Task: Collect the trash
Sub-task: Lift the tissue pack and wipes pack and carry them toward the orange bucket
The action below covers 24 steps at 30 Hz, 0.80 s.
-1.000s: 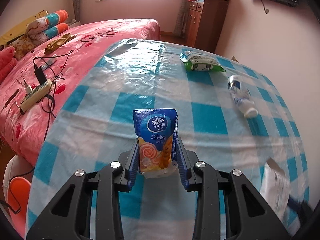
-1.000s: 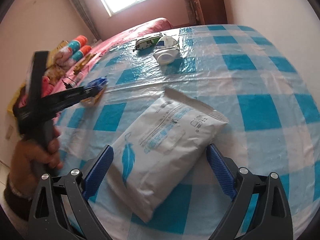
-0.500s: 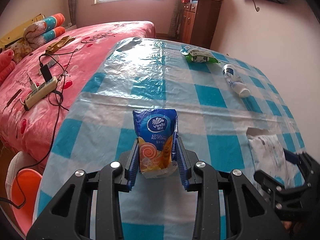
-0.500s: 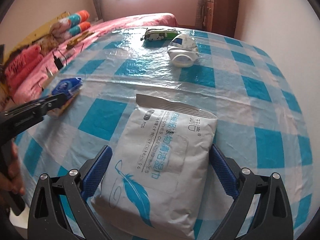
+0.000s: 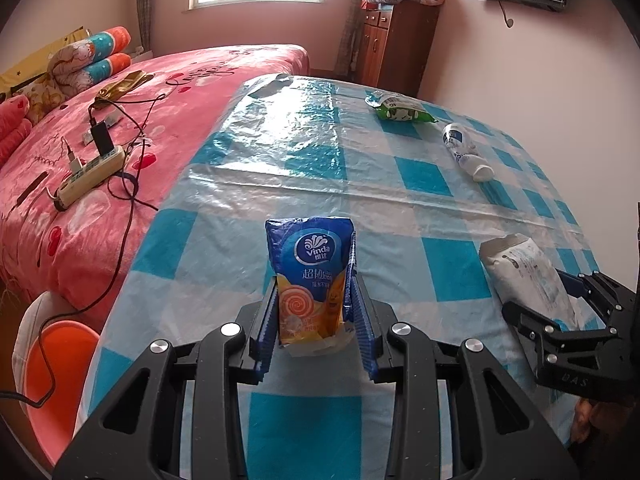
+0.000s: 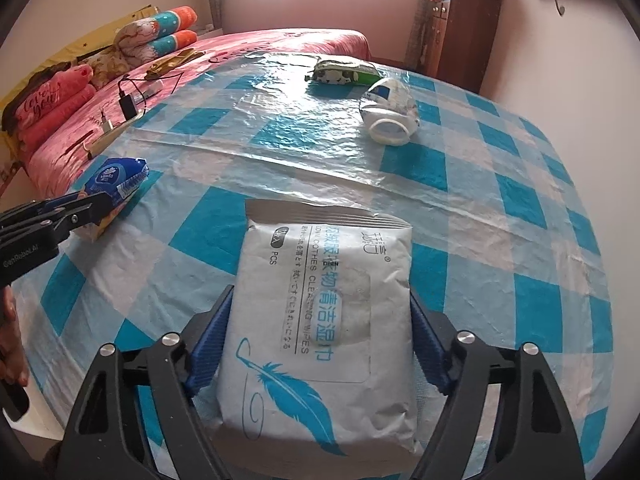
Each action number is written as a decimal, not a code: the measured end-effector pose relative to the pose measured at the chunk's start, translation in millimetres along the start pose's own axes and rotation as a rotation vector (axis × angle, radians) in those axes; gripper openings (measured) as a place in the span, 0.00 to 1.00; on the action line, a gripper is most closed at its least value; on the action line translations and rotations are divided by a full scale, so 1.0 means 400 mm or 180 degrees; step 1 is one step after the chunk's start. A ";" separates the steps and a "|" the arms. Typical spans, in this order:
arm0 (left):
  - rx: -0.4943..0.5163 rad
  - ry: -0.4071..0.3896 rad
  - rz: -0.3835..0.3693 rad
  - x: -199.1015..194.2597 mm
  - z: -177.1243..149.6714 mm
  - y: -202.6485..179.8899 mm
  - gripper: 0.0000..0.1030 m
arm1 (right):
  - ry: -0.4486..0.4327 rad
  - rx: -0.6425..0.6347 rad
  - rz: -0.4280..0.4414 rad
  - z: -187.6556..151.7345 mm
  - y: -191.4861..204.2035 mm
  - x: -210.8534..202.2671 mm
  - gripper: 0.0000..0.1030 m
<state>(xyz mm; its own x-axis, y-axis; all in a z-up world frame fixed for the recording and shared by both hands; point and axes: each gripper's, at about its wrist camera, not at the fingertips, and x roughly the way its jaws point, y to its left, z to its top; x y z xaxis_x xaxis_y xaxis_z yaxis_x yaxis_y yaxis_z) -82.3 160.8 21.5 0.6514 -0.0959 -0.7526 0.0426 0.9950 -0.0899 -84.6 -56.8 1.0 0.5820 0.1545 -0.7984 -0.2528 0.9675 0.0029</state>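
Note:
My left gripper (image 5: 314,312) is shut on a blue and orange Vinda tissue pack (image 5: 310,272) and holds it upright above the checked table; the pack also shows in the right wrist view (image 6: 114,184). My right gripper (image 6: 320,344) is shut on a white wet-wipes pack (image 6: 320,320) with a blue feather print; that pack also shows in the left wrist view (image 5: 528,276). A green snack bag (image 5: 400,110) and a white bottle (image 5: 466,152) lie on the far right of the table.
The table carries a blue and white checked plastic cloth (image 5: 360,184). A pink bed (image 5: 120,140) with a power strip (image 5: 90,176) and cables stands to the left. An orange bin (image 5: 56,368) sits at the lower left. A wooden cabinet (image 5: 396,44) stands behind.
Both grippers have pulled back toward the near edge of the table. The right jaws have closed from wide apart onto the wipes pack. The left gripper kept its hold on the tissue pack.

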 end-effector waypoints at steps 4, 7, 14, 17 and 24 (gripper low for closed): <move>-0.0006 -0.0029 0.0002 -0.017 -0.007 0.017 0.35 | -0.0010 -0.0012 0.0026 0.003 -0.001 0.001 0.75; -0.0014 -0.0050 0.0009 -0.031 -0.014 0.034 0.35 | -0.0020 -0.0005 0.0053 0.004 -0.002 -0.001 0.75; -0.0103 -0.0130 0.0051 -0.071 -0.025 0.083 0.35 | -0.0047 -0.0043 0.0111 0.016 0.027 -0.011 0.75; -0.0141 -0.0181 0.0085 -0.092 -0.026 0.107 0.35 | -0.0078 -0.0104 0.0138 0.029 0.053 -0.020 0.75; -0.0268 -0.0270 0.0212 -0.135 -0.028 0.181 0.35 | -0.0128 -0.0239 0.0267 0.067 0.120 -0.036 0.75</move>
<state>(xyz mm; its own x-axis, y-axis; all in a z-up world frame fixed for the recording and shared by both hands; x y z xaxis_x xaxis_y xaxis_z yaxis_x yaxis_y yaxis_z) -122.9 237.7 48.1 0.7127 -0.0235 -0.7011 -0.0642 0.9931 -0.0986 -84.5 -7.3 28.9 0.5866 0.2437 -0.7724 -0.3582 0.9334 0.0224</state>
